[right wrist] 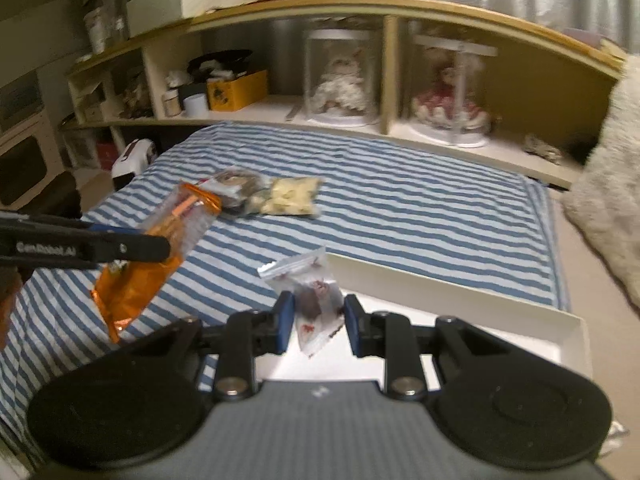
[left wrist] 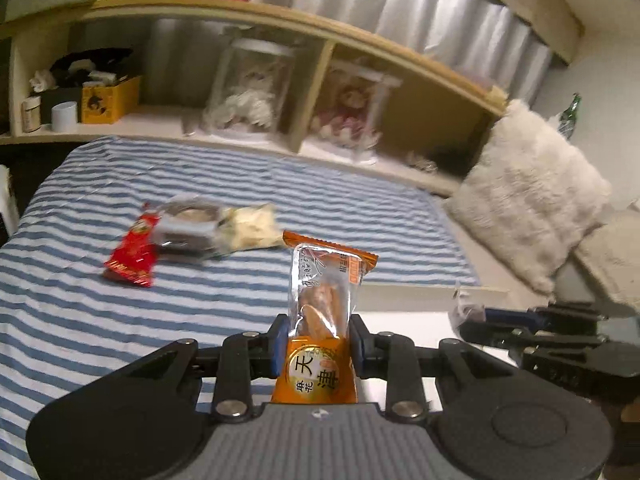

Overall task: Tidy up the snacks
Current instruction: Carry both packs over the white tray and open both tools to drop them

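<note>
Orange wrapper (left wrist: 320, 312) stands clamped in the left gripper (left wrist: 319, 340) just beside the white tray (right wrist: 568, 330), while the right gripper (right wrist: 318, 326), jaws seemingly slack around the clear packet (right wrist: 312, 300), risks dropping it outside the tray.

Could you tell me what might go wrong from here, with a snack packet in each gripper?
1. In the right gripper, the small clear packet sits loosely between fingers that look slightly apart; it may drop early, though probably into the white tray.
2. The left gripper pinches the orange packet low, so its tall top could flop.
3. Both grippers are close together and might collide.
</note>
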### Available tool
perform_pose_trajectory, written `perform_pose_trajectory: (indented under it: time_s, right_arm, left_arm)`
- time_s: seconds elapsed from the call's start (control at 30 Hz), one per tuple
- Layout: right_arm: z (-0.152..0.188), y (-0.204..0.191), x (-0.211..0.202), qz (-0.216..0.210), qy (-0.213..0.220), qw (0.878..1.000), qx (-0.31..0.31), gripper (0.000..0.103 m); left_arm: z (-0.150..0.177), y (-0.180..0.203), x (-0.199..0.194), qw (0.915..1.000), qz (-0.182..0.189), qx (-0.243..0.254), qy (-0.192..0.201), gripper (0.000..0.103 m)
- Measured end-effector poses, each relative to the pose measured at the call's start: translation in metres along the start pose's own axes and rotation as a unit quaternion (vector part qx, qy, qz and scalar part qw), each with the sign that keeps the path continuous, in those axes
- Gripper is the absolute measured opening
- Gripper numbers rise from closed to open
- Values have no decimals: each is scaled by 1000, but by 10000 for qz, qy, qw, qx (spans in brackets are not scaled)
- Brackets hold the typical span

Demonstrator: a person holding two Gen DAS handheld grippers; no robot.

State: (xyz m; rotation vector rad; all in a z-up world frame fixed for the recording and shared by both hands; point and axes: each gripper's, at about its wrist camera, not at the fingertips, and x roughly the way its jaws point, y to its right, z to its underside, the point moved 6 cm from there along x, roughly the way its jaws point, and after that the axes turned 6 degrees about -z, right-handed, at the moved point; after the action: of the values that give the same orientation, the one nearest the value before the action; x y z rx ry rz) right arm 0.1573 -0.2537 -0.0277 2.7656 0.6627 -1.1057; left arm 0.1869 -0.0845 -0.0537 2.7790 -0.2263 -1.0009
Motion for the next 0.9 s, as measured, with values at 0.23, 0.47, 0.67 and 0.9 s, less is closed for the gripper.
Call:
perform_pose_trajectory:
  time_s: [0.23, 0.47, 0.67, 0.9]
  right_arm:
    - [17, 39, -36, 285, 122, 9993, 217, 32]
    - [41, 82, -63, 552, 131, 9973, 460, 32]
    - [68, 118, -78, 745, 44, 9950, 666, 32]
    - [93, 146, -81, 844, -97, 9929, 831, 32]
  left_arm:
    - [1, 48, 3, 9996, 288, 40, 2, 33]
    - [5, 89, 26, 9991, 388, -9, -143, 33]
    - [5, 112, 62, 9992, 283, 172, -205, 33]
    - [11, 122, 110, 9959, 88, 857, -291, 33]
